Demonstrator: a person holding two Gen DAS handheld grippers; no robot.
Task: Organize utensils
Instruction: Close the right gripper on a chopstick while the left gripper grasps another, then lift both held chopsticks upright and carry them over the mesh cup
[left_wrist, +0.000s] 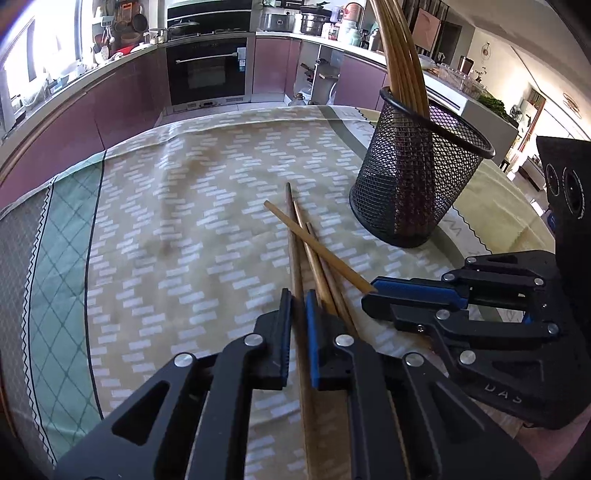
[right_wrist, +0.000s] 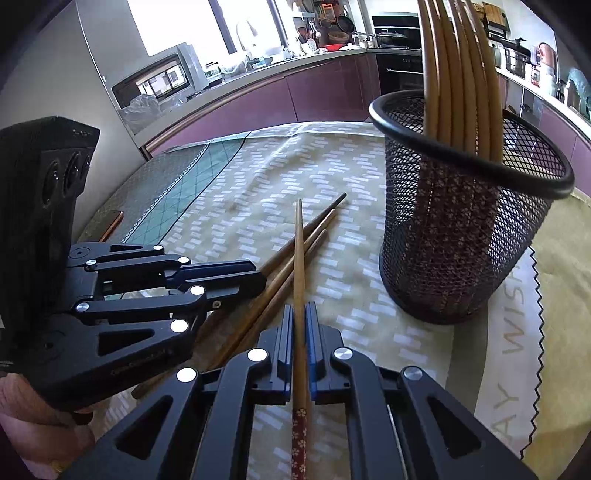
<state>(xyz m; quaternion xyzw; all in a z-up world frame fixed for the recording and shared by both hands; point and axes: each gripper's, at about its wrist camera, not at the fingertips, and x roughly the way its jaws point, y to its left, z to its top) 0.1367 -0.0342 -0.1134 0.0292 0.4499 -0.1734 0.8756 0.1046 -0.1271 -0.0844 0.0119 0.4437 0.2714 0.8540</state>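
Each hand-held gripper, left (left_wrist: 298, 295) and right (right_wrist: 300, 308), pinches one chopstick (right_wrist: 300, 258) off the tablecloth (left_wrist: 166, 221).

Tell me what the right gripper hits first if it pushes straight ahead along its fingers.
Probably the tablecloth: the right gripper, shut on a chopstick, points down past the mesh holder, which stands off to its right. Depth is uncertain.
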